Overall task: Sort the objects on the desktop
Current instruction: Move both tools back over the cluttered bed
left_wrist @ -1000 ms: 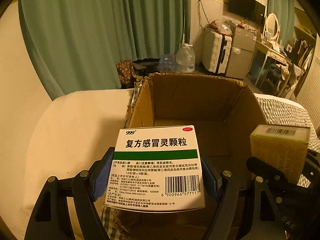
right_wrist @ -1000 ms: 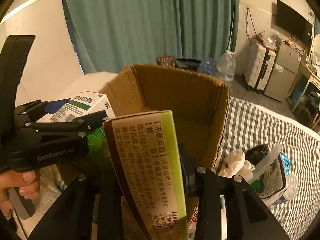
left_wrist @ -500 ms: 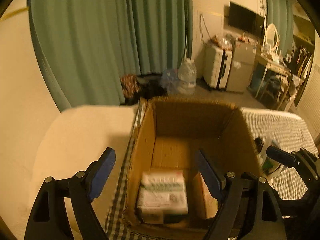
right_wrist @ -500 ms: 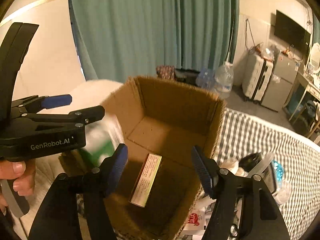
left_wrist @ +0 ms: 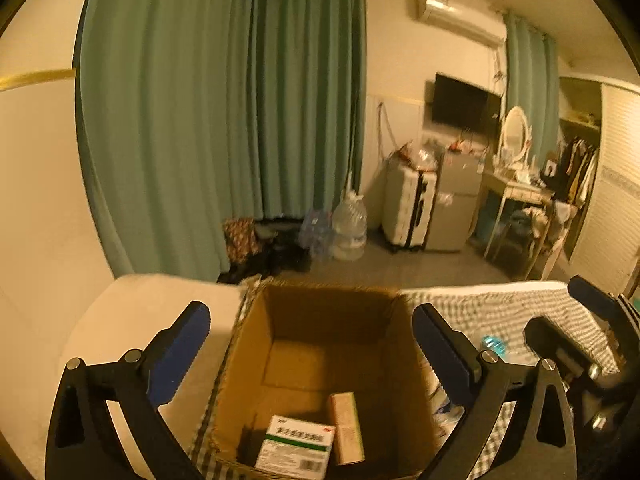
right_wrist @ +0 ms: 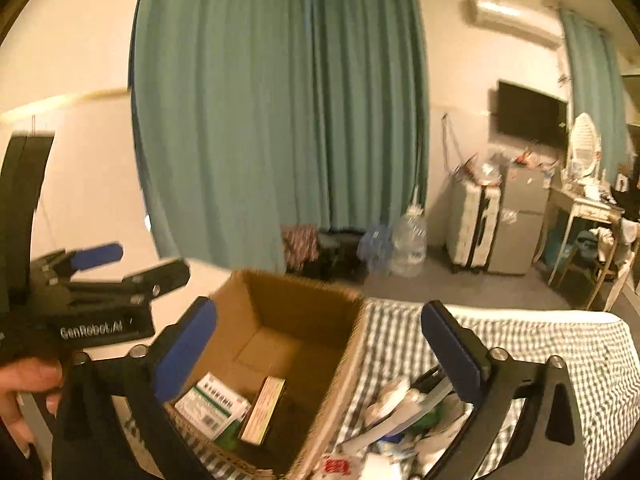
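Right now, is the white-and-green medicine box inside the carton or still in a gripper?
Inside. The white-and-green medicine box lies on the cardboard carton floor beside the tan box; both grippers are open.

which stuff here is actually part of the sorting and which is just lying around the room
Part of the job: cardboard box; white-and-green medicine box and slim yellow box inside it; pile of unsorted items on the checked cloth.

Just lying about: water jug, suitcase, TV, curtain.

Green curtains (left_wrist: 224, 120), wall TV (left_wrist: 464, 104), suitcase (left_wrist: 408, 208), warm dim light.
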Demonstrator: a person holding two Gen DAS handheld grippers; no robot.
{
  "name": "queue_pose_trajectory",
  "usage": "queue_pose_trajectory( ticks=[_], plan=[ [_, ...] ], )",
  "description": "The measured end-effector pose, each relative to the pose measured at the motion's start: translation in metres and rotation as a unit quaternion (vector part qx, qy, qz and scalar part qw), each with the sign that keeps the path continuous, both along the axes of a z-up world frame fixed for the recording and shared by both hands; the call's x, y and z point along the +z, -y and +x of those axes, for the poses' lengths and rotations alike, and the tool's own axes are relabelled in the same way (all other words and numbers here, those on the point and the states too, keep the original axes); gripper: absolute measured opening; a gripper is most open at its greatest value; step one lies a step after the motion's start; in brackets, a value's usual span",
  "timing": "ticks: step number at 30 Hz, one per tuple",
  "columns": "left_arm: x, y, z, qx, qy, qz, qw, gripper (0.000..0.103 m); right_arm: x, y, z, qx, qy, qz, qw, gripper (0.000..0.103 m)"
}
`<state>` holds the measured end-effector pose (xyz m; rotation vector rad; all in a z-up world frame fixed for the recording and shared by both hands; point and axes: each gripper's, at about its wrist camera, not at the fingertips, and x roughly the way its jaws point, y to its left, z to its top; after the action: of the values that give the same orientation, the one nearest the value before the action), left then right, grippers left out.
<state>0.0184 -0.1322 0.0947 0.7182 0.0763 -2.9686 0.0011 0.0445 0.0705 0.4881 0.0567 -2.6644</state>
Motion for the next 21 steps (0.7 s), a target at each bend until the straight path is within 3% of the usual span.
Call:
queue_pose_trajectory(
  ticks=[8,16,21],
  plan=[
    [0.016,-0.036,0.017,-0.028,-0.035,0.012,0.9989,0.103,0.031,-0.067,0.019,-0.03,-0.03,-0.008,0.999,0.103],
    [0.007,-0.076,0.02,-0.061,-0.036,0.009,0.9975,0.103,0.025,-0.124,0.021,-0.065,-0.011,-0.003,0.998,0.103],
    [-0.015,-0.108,0.015,-0.089,-0.011,0.01,0.9959,0.103,0.011,-0.153,0.021,-0.089,-0.002,0.038,0.995,0.103]
  ],
)
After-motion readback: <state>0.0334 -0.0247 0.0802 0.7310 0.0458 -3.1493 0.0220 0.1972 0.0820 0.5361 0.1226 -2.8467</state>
